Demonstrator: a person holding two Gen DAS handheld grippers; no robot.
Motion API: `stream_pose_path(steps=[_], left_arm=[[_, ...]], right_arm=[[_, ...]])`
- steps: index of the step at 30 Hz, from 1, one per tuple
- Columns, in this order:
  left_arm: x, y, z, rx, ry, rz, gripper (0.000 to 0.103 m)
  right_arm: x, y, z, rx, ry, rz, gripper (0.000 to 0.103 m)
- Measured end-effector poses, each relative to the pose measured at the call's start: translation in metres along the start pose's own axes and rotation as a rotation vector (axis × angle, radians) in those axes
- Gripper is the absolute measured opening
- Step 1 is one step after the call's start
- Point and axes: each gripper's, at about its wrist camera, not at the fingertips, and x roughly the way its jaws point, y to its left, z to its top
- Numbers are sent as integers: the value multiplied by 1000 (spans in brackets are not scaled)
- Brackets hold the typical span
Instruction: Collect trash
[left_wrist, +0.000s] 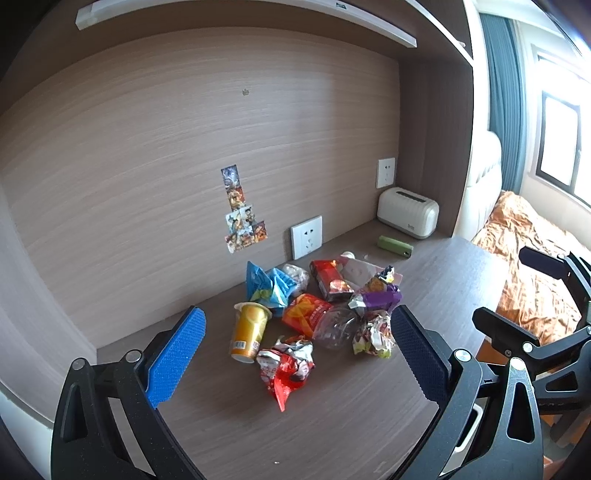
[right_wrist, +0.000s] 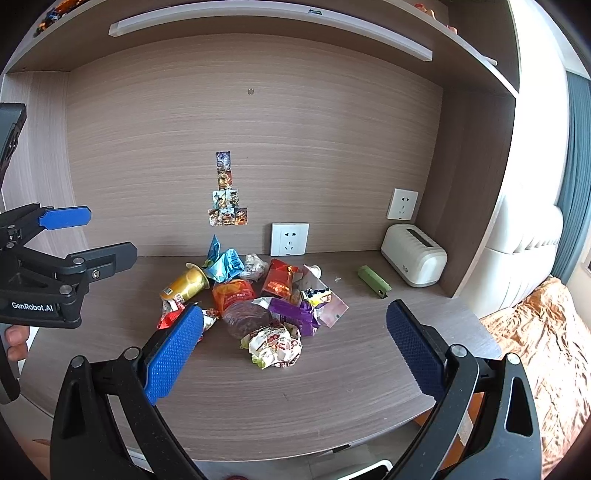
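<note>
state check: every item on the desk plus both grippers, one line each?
left gripper: open, empty, above the desk
right gripper: open, empty
yellow cup: tipped on its side
clear plastic bottle: crushed, lying down
red wrapper: crumpled
white wrapper: balled up
blue bag: torn open, crumpled
toaster: upright, slot empty
green case: lying flat

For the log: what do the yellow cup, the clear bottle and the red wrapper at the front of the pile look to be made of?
Yellow cup: likely plastic or coated paper, glossy, with a printed label; lying on its side.
Clear bottle: thin transparent plastic, dented, the desk showing through.
Red wrapper: crinkled foil-lined plastic film, judging by its sharp creases and silvery patches.
</note>
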Motion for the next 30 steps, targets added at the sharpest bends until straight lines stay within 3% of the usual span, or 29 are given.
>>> stream_pose_path(steps=[30], left_arm=[[5, -5, 0, 17, -5, -1, 98]], right_arm=[[7, 0, 3, -6, 6, 12, 99]])
